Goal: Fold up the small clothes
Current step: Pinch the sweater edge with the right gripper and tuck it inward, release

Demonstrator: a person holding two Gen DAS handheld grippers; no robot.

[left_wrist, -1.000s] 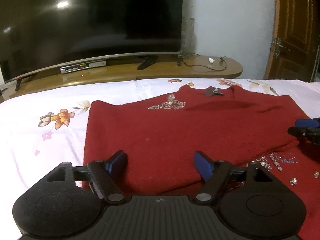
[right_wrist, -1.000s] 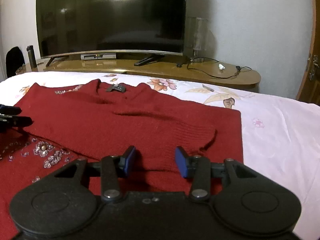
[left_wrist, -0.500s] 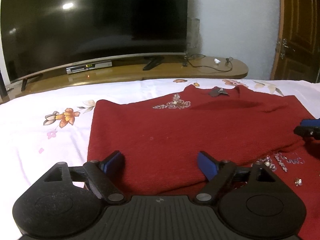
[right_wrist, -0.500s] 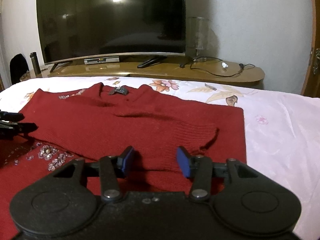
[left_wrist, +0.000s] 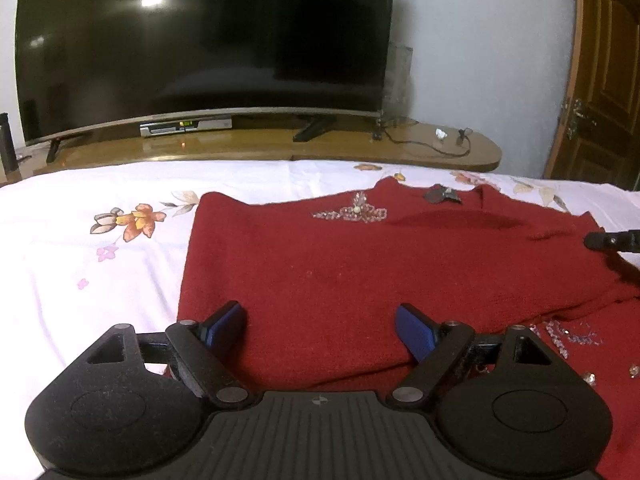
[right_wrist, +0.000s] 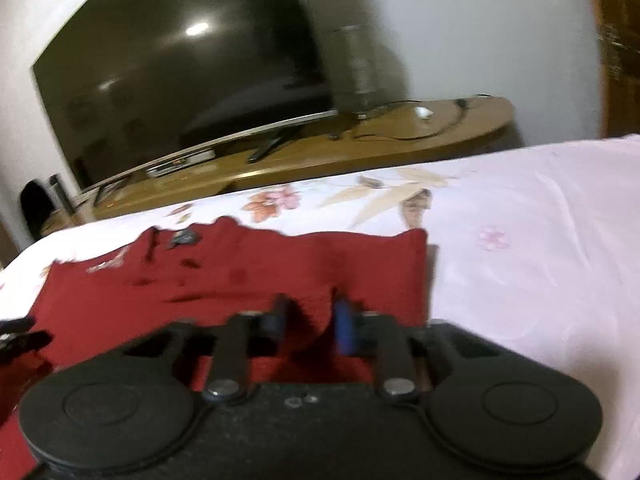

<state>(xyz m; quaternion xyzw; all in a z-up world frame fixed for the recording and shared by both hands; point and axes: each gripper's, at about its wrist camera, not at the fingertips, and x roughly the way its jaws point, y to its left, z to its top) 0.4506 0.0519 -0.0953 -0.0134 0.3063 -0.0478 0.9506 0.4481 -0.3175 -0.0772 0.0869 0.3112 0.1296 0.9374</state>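
While the left wrist view is sharp and the right one is smeared by blur, both look across a bed covered by a white sheet printed with orange and pink flowers (left_wrist: pixel 100 264), where a dark red knitted sweater (left_wrist: pixel 360 272) lies spread flat. At the far left of the sharp view a dark cylindrical bottle (left_wrist: pixel 7 142) stands on a long curved wooden TV bench (left_wrist: pixel 460 152). Next along, a large curved black television (left_wrist: pixel 200 48) sits on that bench with a flat silver set-top box (left_wrist: pixel 186 126) under its lower edge. Nearer the camera, the left gripper (left_wrist: pixel 320 326) has its blue-padded jaws spread wide apart over the sweater's folded-in near edge, nothing pinched between them. Past it, a beaded silver ornament (left_wrist: pixel 352 213) decorates the sweater's chest, and a small dark tag (left_wrist: pixel 442 194) lies at the neckline. More clear beads (left_wrist: pixel 568 334) show lower right on the red knit. At the right edge a black finger tip of the other tool pokes in above the sweater, and a brown panelled wooden door (left_wrist: pixel 600 80) stands behind.

In the blurred view, the right gripper (right_wrist: pixel 310 322) sits over the sweater's right part near the bare sheet; its jaws are closing with red knit between the blue pads, though the blur hides whether they already press on it
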